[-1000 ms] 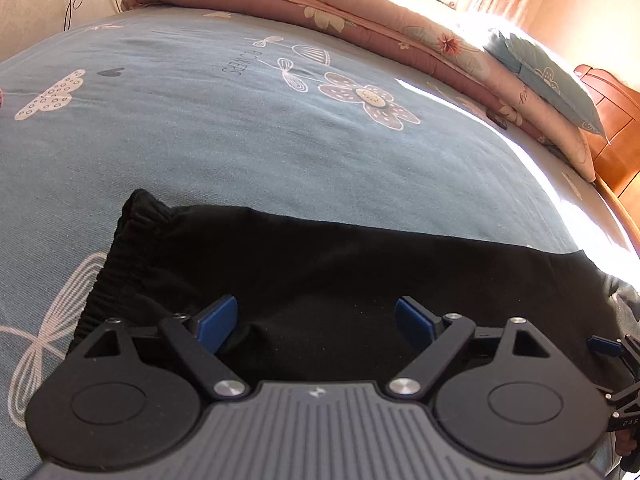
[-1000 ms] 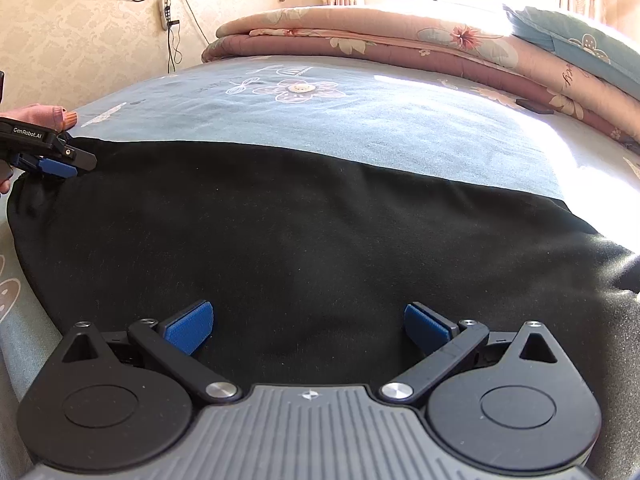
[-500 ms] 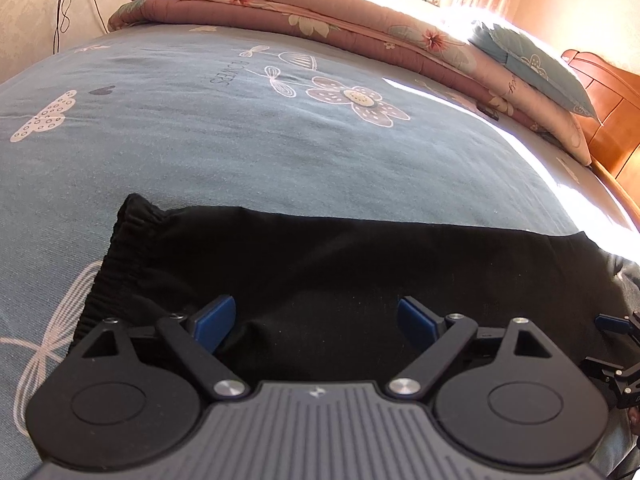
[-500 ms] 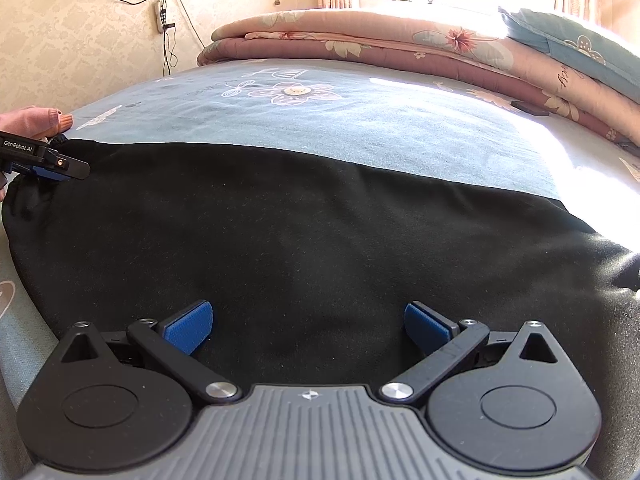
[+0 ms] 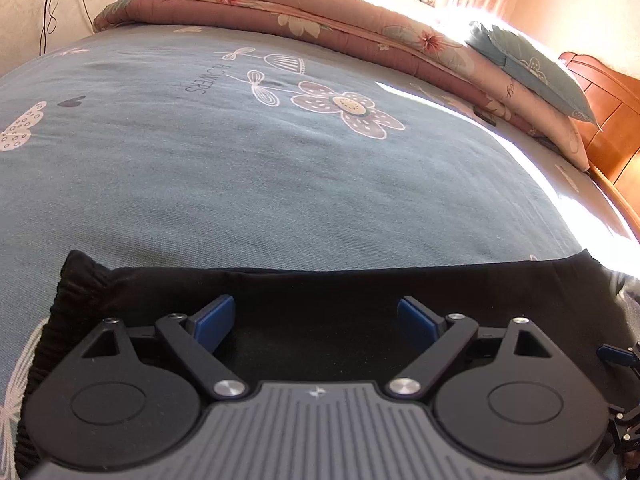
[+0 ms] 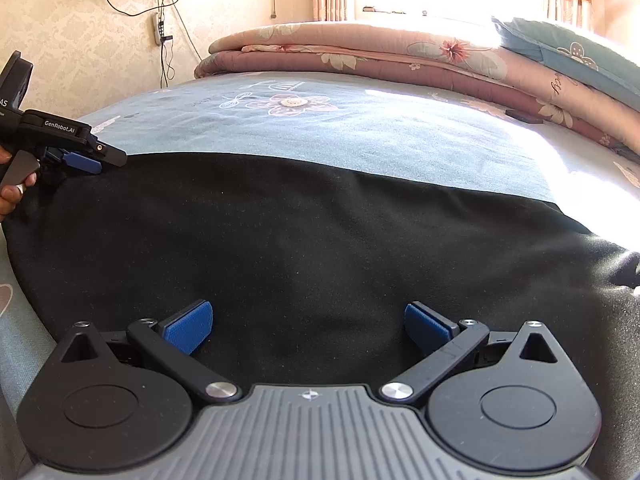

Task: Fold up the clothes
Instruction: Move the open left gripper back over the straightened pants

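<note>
Both grippers' jaws stay spread over the black garment (image 6: 320,240), left gripper (image 5: 316,320) shifted.

A: How is the left gripper (image 5: 316,320) being held?

B: It is being pointed downward, its jaws being kept wide apart with nothing pressed between the blue pads (image 5: 212,322).

A: And the right gripper (image 6: 308,326)?

B: It is likewise being angled down, jaws spread wide, nothing being clamped.

A: Is a hand being seen?

B: Fingers (image 6: 10,192) are being seen wrapped around the left gripper's handle in the right wrist view.
</note>
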`<state>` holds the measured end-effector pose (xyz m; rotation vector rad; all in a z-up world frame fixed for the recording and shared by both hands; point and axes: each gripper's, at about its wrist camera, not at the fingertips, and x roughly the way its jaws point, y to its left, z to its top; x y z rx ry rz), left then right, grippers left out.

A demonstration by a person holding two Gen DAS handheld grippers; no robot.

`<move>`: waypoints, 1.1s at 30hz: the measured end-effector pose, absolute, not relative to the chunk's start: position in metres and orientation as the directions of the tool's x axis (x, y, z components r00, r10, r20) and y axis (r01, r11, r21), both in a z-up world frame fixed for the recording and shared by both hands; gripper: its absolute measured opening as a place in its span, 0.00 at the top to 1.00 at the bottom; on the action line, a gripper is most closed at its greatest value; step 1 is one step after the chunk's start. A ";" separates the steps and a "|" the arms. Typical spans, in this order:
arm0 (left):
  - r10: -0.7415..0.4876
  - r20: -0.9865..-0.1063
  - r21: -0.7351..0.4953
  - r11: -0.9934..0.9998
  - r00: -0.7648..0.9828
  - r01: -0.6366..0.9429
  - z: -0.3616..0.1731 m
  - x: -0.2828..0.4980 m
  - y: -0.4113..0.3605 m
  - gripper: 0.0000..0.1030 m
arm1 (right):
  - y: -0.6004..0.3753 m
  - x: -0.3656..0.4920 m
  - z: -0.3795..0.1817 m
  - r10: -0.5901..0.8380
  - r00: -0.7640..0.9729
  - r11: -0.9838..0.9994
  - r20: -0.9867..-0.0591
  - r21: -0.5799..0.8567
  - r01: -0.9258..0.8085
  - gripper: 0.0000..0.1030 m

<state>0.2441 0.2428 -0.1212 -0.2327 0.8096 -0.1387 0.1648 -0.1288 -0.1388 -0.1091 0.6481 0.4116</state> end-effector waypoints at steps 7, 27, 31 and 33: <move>-0.394 -0.650 -0.333 0.916 0.650 0.223 -0.088 0.265 0.194 0.14 | -0.129 0.164 -0.140 0.337 0.726 0.915 -0.599 0.026 -0.403 0.00; -0.461 -0.706 -0.472 0.872 0.537 0.129 -0.116 0.312 0.152 0.14 | -0.135 0.161 -0.140 0.355 0.729 0.913 -0.585 0.050 -0.405 0.00; -0.478 -0.680 -0.468 0.867 0.556 0.174 -0.101 0.298 0.145 0.14 | -0.134 0.162 -0.140 0.355 0.730 0.913 -0.585 0.049 -0.405 0.00; -0.522 -0.671 -0.488 0.845 0.527 0.216 -0.101 0.294 0.138 0.13 | -0.134 0.162 -0.140 0.355 0.730 0.913 -0.585 0.049 -0.404 0.00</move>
